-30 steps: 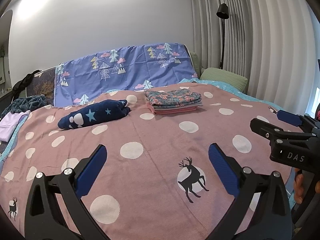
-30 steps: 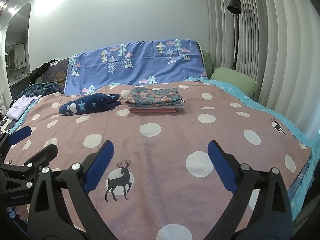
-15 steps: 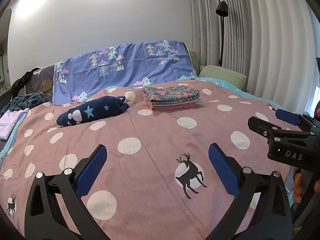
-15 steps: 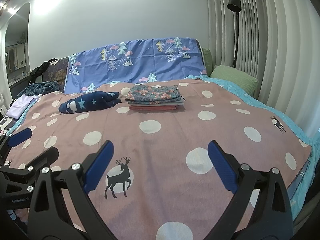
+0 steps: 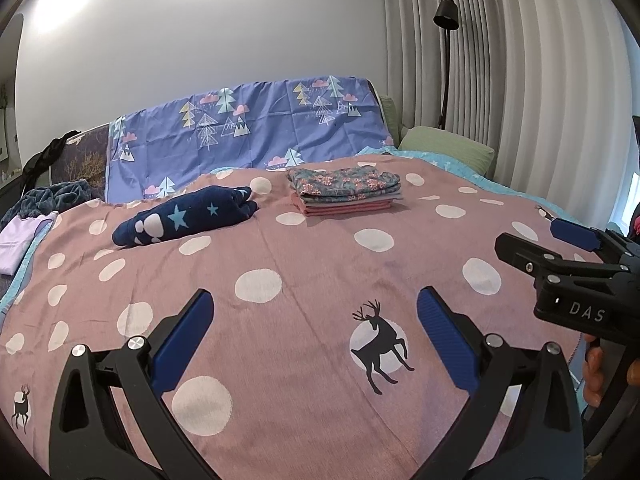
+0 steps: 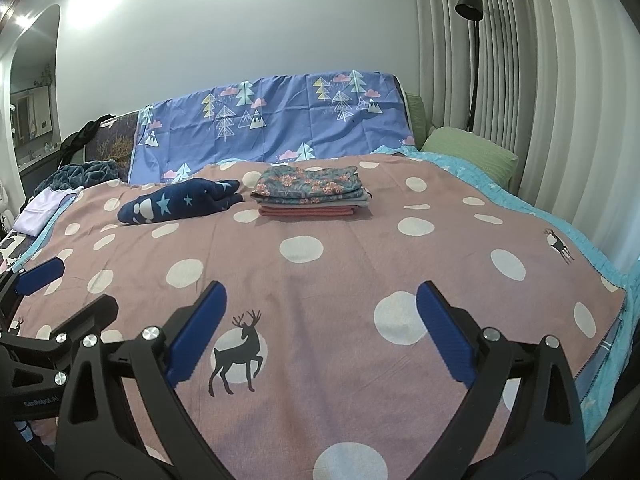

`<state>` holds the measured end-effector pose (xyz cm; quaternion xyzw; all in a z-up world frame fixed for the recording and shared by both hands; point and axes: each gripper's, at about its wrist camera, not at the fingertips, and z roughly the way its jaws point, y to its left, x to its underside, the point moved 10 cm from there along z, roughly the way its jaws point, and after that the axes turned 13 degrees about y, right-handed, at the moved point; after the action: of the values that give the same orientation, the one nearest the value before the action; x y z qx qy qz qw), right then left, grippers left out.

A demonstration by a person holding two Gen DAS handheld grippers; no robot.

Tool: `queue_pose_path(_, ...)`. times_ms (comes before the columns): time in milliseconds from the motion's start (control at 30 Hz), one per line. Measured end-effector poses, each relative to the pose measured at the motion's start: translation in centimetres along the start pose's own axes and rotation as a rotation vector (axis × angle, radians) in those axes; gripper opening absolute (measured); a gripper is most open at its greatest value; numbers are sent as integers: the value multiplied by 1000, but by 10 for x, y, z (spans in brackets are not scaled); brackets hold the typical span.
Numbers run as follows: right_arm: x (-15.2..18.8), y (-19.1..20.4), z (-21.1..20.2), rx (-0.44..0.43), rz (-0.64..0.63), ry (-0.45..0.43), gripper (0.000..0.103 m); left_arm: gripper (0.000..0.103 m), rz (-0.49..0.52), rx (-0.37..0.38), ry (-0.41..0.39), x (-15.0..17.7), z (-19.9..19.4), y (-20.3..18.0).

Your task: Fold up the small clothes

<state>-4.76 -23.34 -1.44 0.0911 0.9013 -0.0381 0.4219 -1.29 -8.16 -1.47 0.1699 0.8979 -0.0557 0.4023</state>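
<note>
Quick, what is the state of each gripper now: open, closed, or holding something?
Left gripper: open, holding nothing.
Right gripper: open, holding nothing.

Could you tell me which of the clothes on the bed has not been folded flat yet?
The navy star-patterned garment: it lies bunched in a loose roll, left of the neat flat stack topped by floral fabric.

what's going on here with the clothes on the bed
A person holds a gripper in each hand above a pink dotted blanket. The left gripper and right gripper are both open and hold nothing. Farther up the bed, a navy star garment lies bunched and unfolded beside a neat stack of folded clothes.
</note>
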Motion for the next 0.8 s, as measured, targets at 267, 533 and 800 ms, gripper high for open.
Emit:
queue_pose_path(267, 3, 1, 3, -1, 0, 4, 98, 102, -5, -1, 5, 1, 3, 1)
queue_pose_path(533, 2, 1, 3, 1, 0, 3, 98, 102, 4, 5, 4, 2, 4, -4)
queue_pose_path(800, 4, 1, 7, 5, -2, 0, 99, 102, 5, 4, 3, 1, 4, -4)
